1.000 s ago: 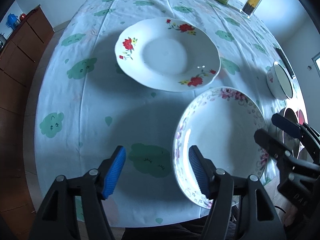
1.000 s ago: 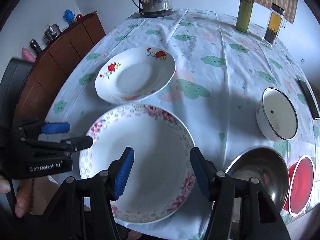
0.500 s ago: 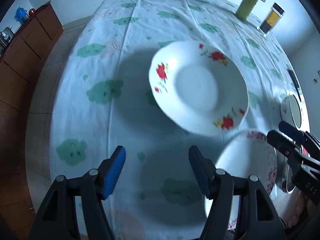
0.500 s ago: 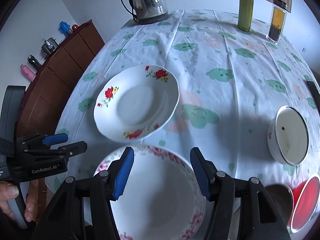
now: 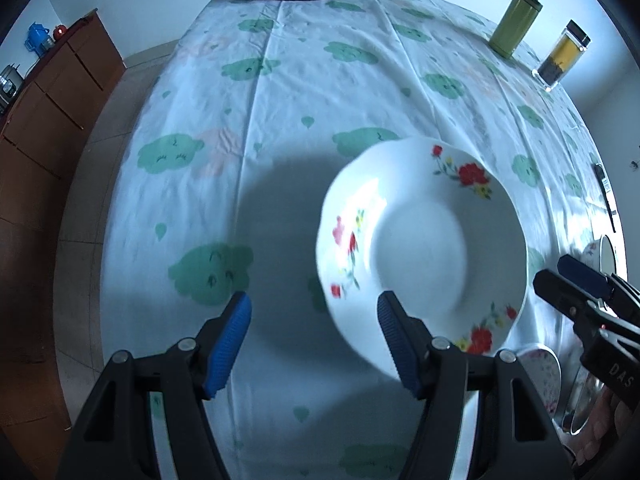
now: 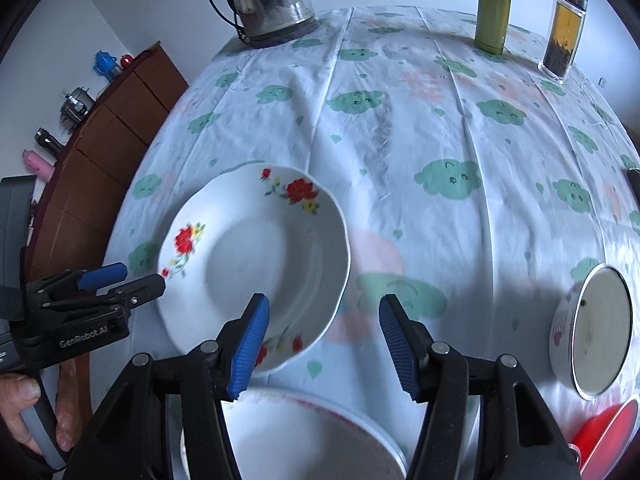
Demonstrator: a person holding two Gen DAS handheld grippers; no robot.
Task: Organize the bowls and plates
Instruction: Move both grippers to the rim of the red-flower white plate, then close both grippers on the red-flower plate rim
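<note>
A white soup plate with red flowers on its rim [image 5: 424,240] lies flat on the table, on a white tablecloth printed with green clouds [image 5: 280,120]. In the left wrist view it sits at about one o'clock from the left gripper [image 5: 314,340], whose blue-padded jaws stand parted with nothing between them but cloth; the right-hand pad overlaps the plate's near rim in the picture, though whether it touches cannot be told. In the right wrist view the same plate [image 6: 256,268] lies at about eleven o'clock from the right gripper [image 6: 324,340], whose jaws are likewise apart and hold nothing, the left-hand pad showing in front of the plate's near edge. Just below that gripper, at six o'clock, the rim of a second plate with pink flowers [image 6: 304,436] shows, partly hidden by the gripper body. At about three to four o'clock stands a white enamel bowl with a dark rim [image 6: 596,332], and past it at five o'clock a red bowl [image 6: 608,436]. The left gripper appears at nine o'clock in the right view, with a hand [image 6: 28,412] on its handle. At the far edge of the table stand a steel kettle [image 6: 272,0] at eleven o'clock, a green canister [image 6: 493,12] and a clear jar of tea leaves [image 6: 565,32] at one o'clock. A brown wooden cabinet [image 5: 52,120] stands left of the table.
</note>
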